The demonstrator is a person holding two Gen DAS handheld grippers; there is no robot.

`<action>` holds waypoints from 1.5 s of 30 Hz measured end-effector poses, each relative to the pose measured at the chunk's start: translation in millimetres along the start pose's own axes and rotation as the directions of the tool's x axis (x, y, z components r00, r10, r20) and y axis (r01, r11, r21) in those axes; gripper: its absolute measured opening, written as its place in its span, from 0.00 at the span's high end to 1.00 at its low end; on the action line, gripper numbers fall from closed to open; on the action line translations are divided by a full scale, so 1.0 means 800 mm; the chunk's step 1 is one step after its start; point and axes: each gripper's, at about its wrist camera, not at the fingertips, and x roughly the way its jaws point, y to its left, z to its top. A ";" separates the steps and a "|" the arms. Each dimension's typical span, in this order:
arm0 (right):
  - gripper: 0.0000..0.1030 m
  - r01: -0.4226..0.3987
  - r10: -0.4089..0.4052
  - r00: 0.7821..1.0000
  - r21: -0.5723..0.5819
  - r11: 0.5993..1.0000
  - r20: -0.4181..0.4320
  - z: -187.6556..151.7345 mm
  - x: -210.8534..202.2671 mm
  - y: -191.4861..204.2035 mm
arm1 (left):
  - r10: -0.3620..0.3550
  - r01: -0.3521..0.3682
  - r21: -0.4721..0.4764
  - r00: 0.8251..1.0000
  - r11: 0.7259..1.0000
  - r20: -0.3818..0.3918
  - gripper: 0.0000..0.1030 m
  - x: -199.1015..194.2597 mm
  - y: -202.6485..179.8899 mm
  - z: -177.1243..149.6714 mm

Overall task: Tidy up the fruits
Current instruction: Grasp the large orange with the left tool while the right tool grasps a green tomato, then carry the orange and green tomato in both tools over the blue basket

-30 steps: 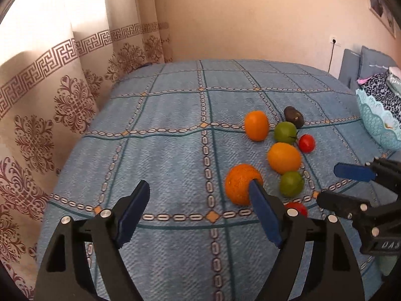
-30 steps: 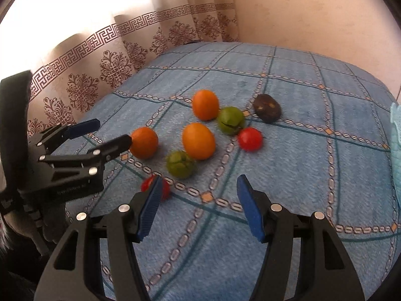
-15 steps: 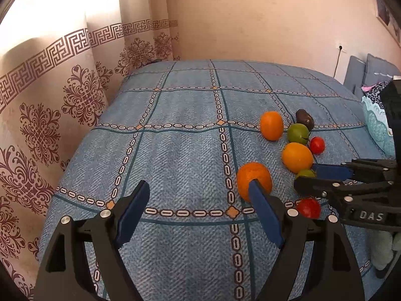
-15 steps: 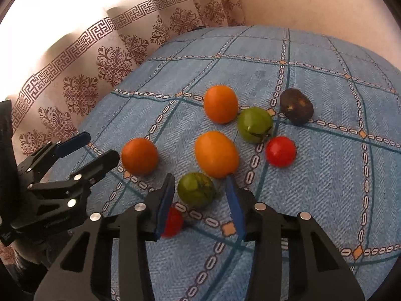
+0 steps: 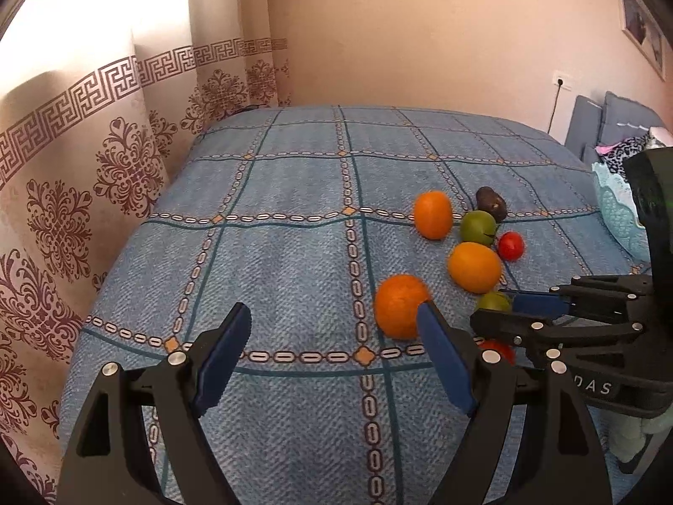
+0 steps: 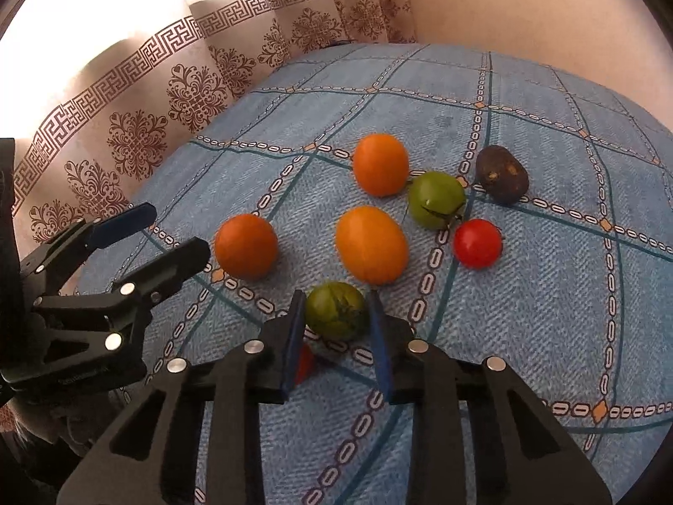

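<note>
Since a second ago the right gripper (image 6: 334,315) has slid forward over the bed (image 6: 525,294) and its fingers (image 6: 294,328) have come in from a wide spread onto the near green fruit (image 6: 335,310), which they now pinch from both sides; the fruit rests on the cover. Behind the left pad a small red fruit (image 6: 303,362) peeks out, mostly hidden.

At far left in the right wrist view the left gripper (image 6: 162,231) hangs over the bed's edge by the curtain (image 6: 139,126), fingers spread with nothing between them. Just right of its tips lies an orange (image 6: 246,246). Next comes a larger orange (image 6: 371,244), just behind the pinched fruit, and a third orange (image 6: 380,164) further back. Right of that sit a second green fruit (image 6: 436,198), a red tomato (image 6: 477,243) just in front of it, and a dark brown fruit (image 6: 501,174) furthest right, close to the green one.

From the left wrist view, the left gripper (image 5: 332,336) shows open pads, the nearest orange (image 5: 399,305) just behind its right pad. The right gripper (image 5: 504,311) reaches in from the right, and a pale blue basket (image 5: 618,219) stands at the bed's right edge.
</note>
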 end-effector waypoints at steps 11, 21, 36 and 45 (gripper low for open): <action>0.71 0.022 -0.024 0.999 0.049 0.999 0.044 -0.006 -0.019 -0.024 | -0.073 0.073 -0.004 0.995 0.997 -0.063 0.28 0.021 -0.024 0.000; 0.71 0.014 -0.017 0.998 0.054 0.998 0.054 -0.010 -0.020 -0.025 | -0.104 0.101 -0.032 0.985 0.994 -0.136 0.65 0.053 -0.033 0.008; 0.71 0.024 -0.032 0.992 0.067 0.997 0.123 -0.008 -0.046 -0.027 | -0.086 0.084 -0.032 0.993 0.996 -0.079 0.68 0.015 -0.043 0.014; 0.71 0.049 -0.063 0.975 0.069 0.996 0.214 -0.008 -0.094 -0.035 | -0.100 0.100 -0.008 0.995 0.995 -0.009 0.68 -0.022 -0.068 0.035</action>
